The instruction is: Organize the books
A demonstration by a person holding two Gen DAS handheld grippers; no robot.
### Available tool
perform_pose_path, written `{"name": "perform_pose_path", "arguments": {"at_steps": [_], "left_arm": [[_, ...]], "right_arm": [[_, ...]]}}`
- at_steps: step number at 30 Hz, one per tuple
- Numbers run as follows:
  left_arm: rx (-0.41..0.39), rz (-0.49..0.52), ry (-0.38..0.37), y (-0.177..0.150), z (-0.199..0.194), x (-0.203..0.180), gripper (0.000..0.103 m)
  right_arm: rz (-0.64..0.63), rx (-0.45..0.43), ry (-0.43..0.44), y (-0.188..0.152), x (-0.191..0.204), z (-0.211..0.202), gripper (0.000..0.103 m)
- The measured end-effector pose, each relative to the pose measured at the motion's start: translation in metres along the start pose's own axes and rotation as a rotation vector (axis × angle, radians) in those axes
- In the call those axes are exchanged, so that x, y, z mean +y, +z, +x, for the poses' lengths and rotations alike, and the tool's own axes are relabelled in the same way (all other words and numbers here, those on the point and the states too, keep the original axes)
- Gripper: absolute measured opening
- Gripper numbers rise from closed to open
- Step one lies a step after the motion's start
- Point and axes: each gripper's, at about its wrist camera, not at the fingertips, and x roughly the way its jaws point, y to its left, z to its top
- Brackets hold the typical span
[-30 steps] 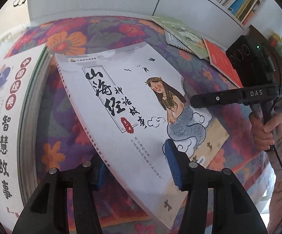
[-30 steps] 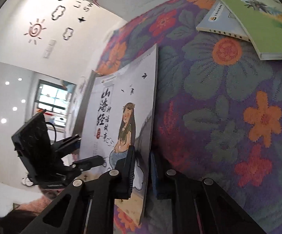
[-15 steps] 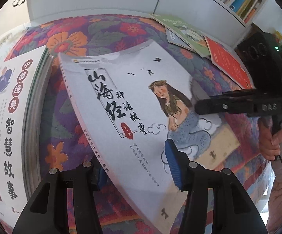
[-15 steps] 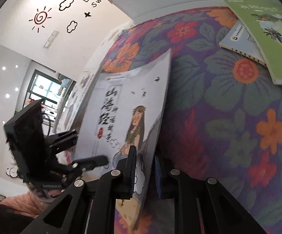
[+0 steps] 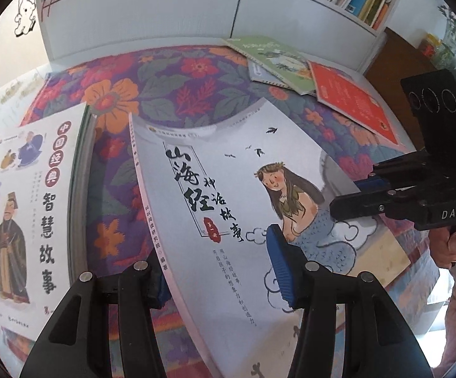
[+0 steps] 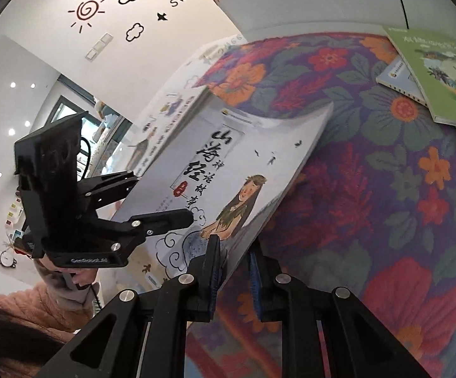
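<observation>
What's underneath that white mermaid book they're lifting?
Under the mermaid book the flowered cloth shows, with a gap beneath its raised far edge. Whatever lies under its middle is covered. Both grippers clamp it.

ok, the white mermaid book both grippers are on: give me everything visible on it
The white mermaid book is a thin softcover with a white cover, black brush-style Chinese title, a long-haired mermaid, small birds and clouds. It is tilted up off the floral cloth, its far edge bowing. The left gripper straddles its spine side, blue pads on either face; the right gripper is shut on the opposite edge. A second white storybook lies beside it; contact between the two is unclear.
</observation>
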Motion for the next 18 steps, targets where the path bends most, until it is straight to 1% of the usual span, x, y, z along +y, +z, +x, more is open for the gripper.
{"name": "perform_pose_path", "arguments": {"at_steps": [13,18], "left_arm": [[-0.05,0.044,-0.017,-0.018,-0.033,-0.014,0.049],[-0.084,0.053,-0.022,-0.021,-0.05,-0.015,0.049]], "right_arm": [[-0.066,-0.038,-0.09,-0.014,0.033,-0.011,0.017],[-0.104,-0.061,-0.123,-0.019,0.047,-0.014,0.017]]}}
